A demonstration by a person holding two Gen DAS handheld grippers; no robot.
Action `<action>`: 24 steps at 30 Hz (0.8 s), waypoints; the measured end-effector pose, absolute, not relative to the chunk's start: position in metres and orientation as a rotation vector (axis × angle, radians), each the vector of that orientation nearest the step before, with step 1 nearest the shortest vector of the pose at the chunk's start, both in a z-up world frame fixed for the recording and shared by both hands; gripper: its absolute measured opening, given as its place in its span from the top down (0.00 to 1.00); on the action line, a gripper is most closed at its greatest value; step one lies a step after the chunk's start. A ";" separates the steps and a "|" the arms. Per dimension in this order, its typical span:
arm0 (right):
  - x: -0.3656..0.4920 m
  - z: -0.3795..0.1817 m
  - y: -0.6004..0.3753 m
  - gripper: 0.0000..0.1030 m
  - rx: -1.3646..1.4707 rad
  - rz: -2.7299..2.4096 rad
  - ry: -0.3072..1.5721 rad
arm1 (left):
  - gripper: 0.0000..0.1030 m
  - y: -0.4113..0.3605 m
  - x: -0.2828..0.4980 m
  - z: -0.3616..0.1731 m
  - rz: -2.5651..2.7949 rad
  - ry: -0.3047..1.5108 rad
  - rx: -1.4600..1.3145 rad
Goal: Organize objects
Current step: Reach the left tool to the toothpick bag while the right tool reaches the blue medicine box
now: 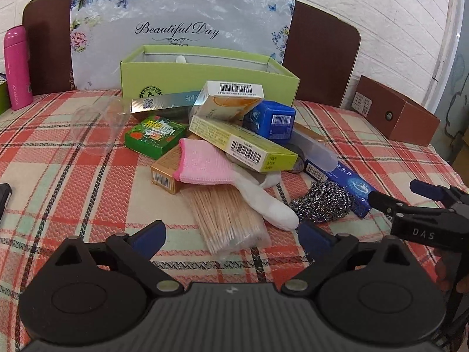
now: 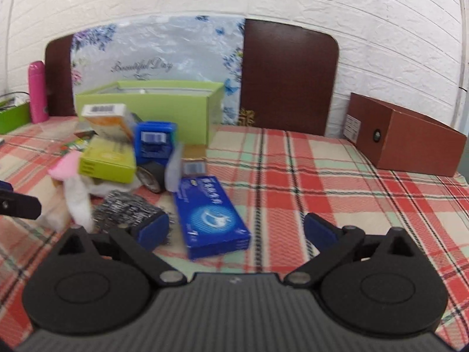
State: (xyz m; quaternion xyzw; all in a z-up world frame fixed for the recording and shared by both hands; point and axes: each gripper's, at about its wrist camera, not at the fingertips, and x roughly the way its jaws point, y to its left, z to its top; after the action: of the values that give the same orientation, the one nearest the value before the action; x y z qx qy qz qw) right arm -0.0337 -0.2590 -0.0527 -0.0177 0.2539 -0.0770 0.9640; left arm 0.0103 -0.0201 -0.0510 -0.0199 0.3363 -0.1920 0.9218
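A heap of small goods lies on the plaid cloth in front of an open green box (image 1: 205, 79). It includes a yellow-green carton (image 1: 243, 143), a pink cloth (image 1: 202, 164), a white sock (image 1: 272, 205) and a steel scourer (image 1: 322, 201). My left gripper (image 1: 231, 234) is open, with the near end of a bag of wooden sticks (image 1: 225, 217) between its fingers, untouched. My right gripper (image 2: 237, 228) is open low over the cloth. A long blue carton (image 2: 211, 214) lies between its pads, and the scourer (image 2: 126, 208) sits by the left pad. The right gripper (image 1: 395, 193) also shows at the left wrist view's right edge.
A clear plastic cup (image 1: 96, 123) lies on its side left of the heap. A pink bottle (image 1: 17, 67) stands at the far left, and a brown box (image 2: 404, 138) at the far right. A floral board (image 1: 181, 29) leans on the dark headboard behind. Bare plaid cloth (image 2: 322, 182) stretches to the right.
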 end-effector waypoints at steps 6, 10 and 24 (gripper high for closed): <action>-0.033 -0.058 -0.266 0.05 -0.001 -0.152 0.531 | 0.29 -0.028 0.036 -0.066 -0.370 0.714 -0.058; -0.026 -0.061 -0.263 0.06 -0.008 -0.126 0.542 | 0.67 -0.027 0.036 -0.065 -0.414 0.710 -0.010; 0.015 -0.074 -0.258 0.42 0.001 -0.021 0.644 | 0.33 0.012 0.007 -0.059 -0.342 0.737 -0.017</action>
State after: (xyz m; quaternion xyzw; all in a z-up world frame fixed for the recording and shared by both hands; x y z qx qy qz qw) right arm 0.0150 -0.2576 -0.0737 0.0003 0.3163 -0.0104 0.9486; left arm 0.0066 0.0123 -0.0593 -0.0083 0.3585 -0.1663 0.9185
